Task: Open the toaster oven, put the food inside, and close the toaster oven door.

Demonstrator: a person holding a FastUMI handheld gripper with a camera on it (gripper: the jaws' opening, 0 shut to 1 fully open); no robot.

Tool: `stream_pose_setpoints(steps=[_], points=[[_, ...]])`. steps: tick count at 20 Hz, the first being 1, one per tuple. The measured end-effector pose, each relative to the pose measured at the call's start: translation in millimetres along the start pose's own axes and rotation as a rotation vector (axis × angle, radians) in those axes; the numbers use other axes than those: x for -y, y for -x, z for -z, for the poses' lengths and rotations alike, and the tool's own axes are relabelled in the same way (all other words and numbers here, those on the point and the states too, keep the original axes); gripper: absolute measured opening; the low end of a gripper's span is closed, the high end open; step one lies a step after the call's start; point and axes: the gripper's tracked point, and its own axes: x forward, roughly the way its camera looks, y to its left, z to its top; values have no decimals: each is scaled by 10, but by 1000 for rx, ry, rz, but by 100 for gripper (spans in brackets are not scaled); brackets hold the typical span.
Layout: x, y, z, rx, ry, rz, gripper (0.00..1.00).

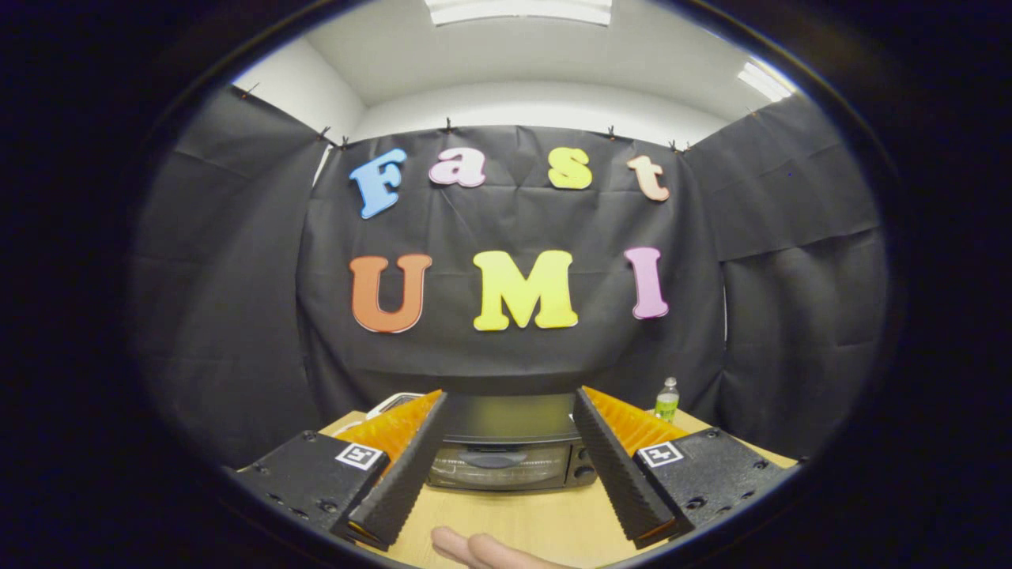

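A dark toaster oven (pixel 506 454) stands on the wooden table (pixel 522 518), beyond my fingers and framed between them. Its glass door looks closed, with the handle (pixel 492 458) across the upper part and knobs (pixel 583 463) at its right side. My gripper (pixel 510 407) is held above the table with its two fingers spread wide and nothing between them. The left finger (pixel 407 466) and right finger (pixel 617 466) flank the oven without touching it. No food shows.
A small bottle with a green label (pixel 667 400) stands behind the oven to the right. A white object (pixel 389 405) peeks out behind the left finger. A person's fingers (pixel 474 549) rest on the table close below the gripper.
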Motion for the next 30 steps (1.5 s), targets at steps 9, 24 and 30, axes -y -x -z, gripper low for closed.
stream_pose_setpoints(steps=[9, 24, 30], points=[[-266, -918, 603, -35, 27, -64, 100], [-214, -1826, 1792, -311, 5, 7, 100], [-226, -1741, 1858, -319, -10, 3, 100]])
